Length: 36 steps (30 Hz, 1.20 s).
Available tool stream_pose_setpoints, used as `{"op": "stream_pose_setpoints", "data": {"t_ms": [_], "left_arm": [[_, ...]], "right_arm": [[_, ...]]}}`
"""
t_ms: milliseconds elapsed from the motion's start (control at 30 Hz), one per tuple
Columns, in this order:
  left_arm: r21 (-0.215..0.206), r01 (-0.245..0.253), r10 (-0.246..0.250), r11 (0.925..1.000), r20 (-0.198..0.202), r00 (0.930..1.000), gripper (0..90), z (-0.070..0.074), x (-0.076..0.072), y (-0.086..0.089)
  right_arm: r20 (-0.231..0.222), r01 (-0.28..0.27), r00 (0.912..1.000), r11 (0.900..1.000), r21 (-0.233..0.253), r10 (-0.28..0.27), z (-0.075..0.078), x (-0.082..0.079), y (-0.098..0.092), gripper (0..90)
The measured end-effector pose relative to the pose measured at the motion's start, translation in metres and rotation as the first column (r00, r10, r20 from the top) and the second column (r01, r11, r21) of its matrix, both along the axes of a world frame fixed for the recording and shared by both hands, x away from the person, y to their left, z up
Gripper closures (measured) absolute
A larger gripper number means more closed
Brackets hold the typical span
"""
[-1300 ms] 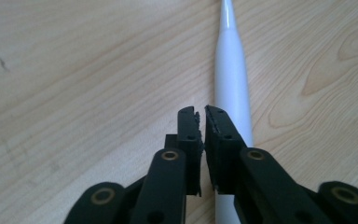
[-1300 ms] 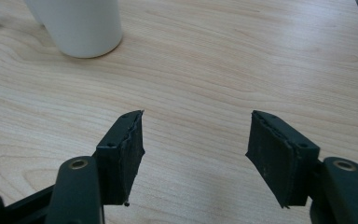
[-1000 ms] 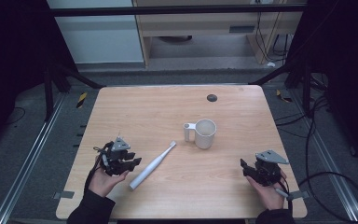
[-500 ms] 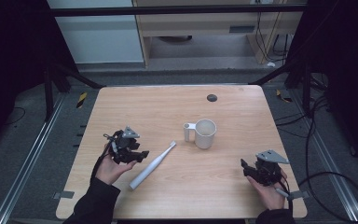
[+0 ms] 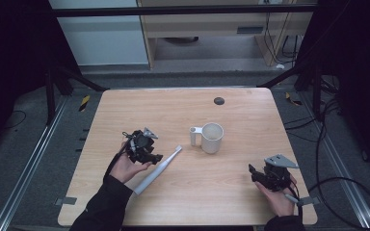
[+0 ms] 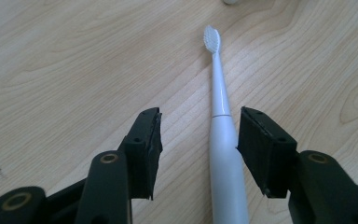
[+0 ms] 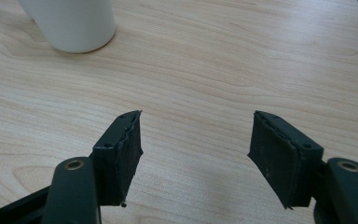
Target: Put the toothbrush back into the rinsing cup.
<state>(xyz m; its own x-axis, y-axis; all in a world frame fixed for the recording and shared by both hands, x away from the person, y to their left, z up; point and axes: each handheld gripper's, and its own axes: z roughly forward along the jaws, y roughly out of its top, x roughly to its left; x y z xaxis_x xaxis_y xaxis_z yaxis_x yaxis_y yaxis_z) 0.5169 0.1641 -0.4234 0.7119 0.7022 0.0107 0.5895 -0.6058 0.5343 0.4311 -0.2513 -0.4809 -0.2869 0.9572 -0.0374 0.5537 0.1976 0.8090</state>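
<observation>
The toothbrush (image 6: 223,154) lay flat on the table (image 5: 183,202), its handle between the spread jaws of the left gripper (image 6: 198,149), off-centre toward one pad, its long axis running ahead along the jaws. The right gripper (image 7: 196,154) was well apart, released and empty.

The left gripper (image 5: 144,149) has moved away from the table's (image 5: 125,103) left edge, toward its middle, and now sits over the toothbrush (image 5: 156,170). In its own view the handle (image 6: 226,172) lies between the parted jaws, nearer the right one.
</observation>
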Motion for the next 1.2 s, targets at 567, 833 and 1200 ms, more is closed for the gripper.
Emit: {"op": "stream_pose_setpoints", "data": {"t_ms": [567,833,1200], "left_arm": [[0.076,0.047,-0.041,0.9960,-0.089,0.9952,56.5,-0.017,0.003,-0.018],[0.106,0.060,-0.047,0.9926,-0.120,0.9917,57.8,-0.025,0.005,-0.025],[0.114,0.062,-0.041,0.9916,-0.177,0.9834,62.4,-0.039,0.006,-0.025]], "right_arm": [[-0.012,-0.009,0.9999,1.000,-0.001,0.009,-0.002,0.001,0.001,34.1],[-0.020,-0.012,0.9997,1.000,0.000,0.012,-0.002,0.002,0.001,34.3],[-0.025,-0.014,0.9996,1.000,-0.004,0.013,-0.003,0.002,0.001,34.5]]}}
